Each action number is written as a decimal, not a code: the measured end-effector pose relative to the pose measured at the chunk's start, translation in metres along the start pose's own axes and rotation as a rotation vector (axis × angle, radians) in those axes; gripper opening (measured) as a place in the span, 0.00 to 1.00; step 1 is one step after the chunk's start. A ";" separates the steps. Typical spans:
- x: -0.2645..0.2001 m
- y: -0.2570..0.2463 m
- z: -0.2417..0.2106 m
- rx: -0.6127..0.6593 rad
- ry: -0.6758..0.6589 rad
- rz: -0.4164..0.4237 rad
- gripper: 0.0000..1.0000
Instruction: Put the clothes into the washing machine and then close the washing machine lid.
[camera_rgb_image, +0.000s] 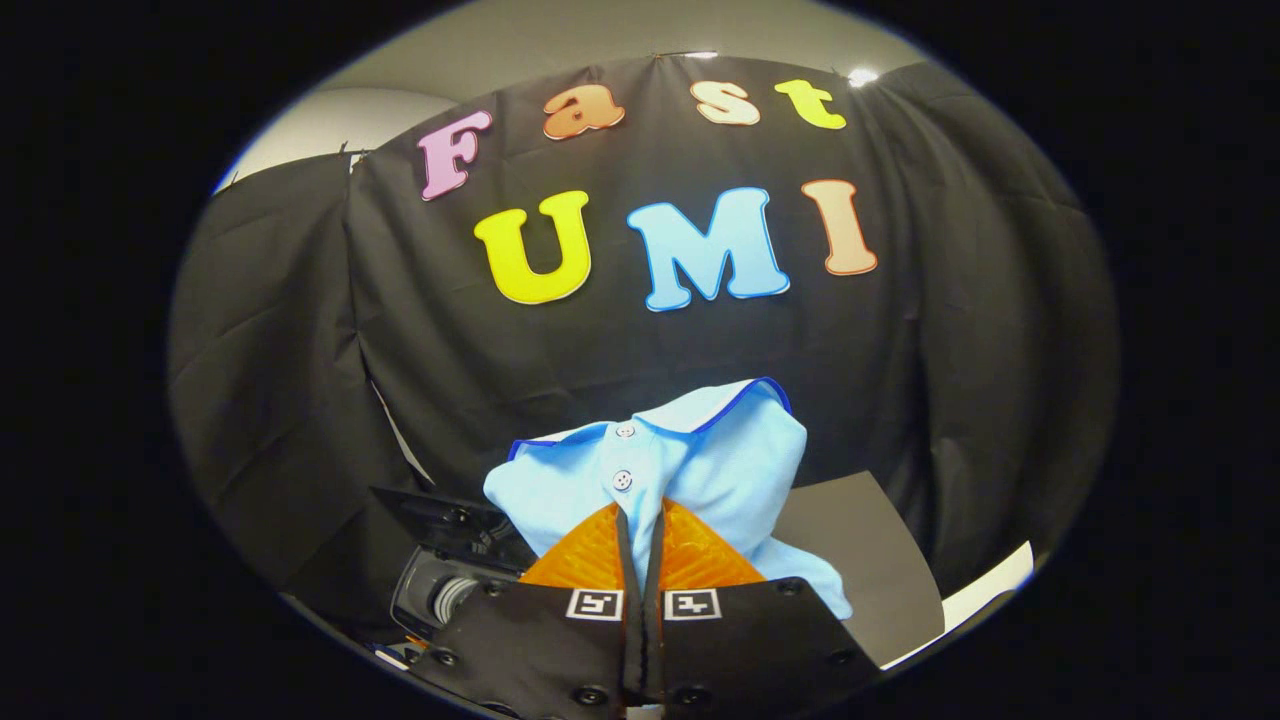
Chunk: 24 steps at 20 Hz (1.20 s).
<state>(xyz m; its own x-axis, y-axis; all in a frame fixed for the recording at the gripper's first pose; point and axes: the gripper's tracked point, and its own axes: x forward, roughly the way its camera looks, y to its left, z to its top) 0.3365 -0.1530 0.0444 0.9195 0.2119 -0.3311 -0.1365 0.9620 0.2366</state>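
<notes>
A staged recording booth, not a lived-in home. Walled all round with creased black cloth (900, 330) hung as a backdrop, pale ceiling (560, 40) above with small bright lamps (862, 75) at the cloth's top edge. Furnished like a laundry corner: dark appliance (450, 560) with a round opening low beside the orange fingers (590, 555), light blue shirt (690, 470) pinched between them.

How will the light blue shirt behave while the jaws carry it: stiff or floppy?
Probably floppy: the light blue shirt bunches and droops around the orange fingers, which are shut on it. It seems light, held up by a small pinch. The hanging fabric may snag on the way.
</notes>
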 end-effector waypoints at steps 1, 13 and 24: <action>-0.007 0.006 0.012 -0.009 -0.027 0.008 0.01; -0.051 0.080 0.082 -0.044 -0.180 0.113 0.01; -0.041 0.173 0.076 -0.069 -0.173 0.230 0.01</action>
<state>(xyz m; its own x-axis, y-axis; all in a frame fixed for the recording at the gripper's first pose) 0.3033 -0.0080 0.1680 0.9101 0.3985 -0.1137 -0.3675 0.9029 0.2229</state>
